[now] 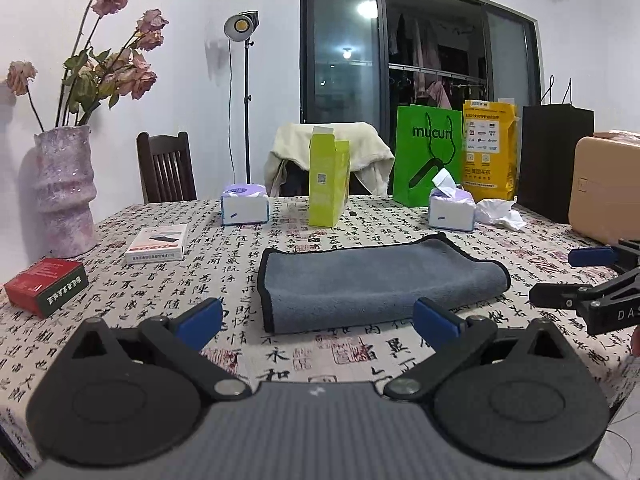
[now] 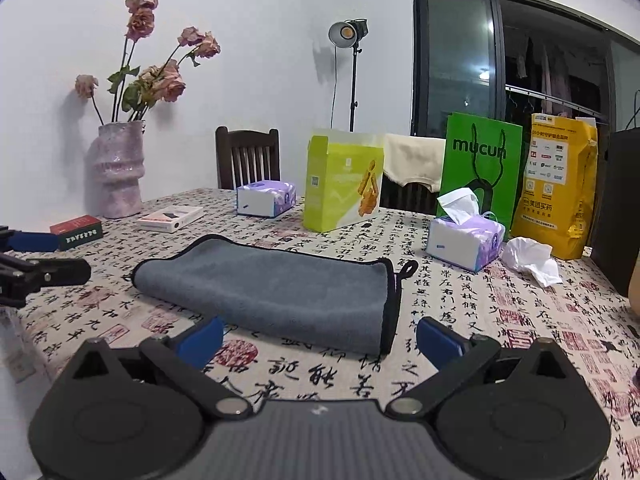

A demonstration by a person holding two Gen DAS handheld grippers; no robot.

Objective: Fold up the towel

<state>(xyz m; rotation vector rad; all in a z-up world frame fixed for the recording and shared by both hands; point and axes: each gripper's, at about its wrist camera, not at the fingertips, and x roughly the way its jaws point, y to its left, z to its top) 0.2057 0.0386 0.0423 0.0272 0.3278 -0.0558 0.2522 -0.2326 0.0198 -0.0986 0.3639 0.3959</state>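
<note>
Fingers (image 1: 200,320) on the left gripper (image 1: 318,322) are spread wide and hold nothing. Fingers (image 2: 202,340) on the right gripper (image 2: 320,340) are spread wide too, with nothing between them. Both hang just above the bench (image 1: 340,360). A gray towel (image 1: 376,284) with a black edge lies folded on the bench, just past both grippers. Behind it stand a green box (image 1: 328,184) and two tissue packs (image 1: 245,208).

one towel (image 1: 380,280), two tissue packs (image 1: 244,208), three bags (image 1: 426,160)
</note>
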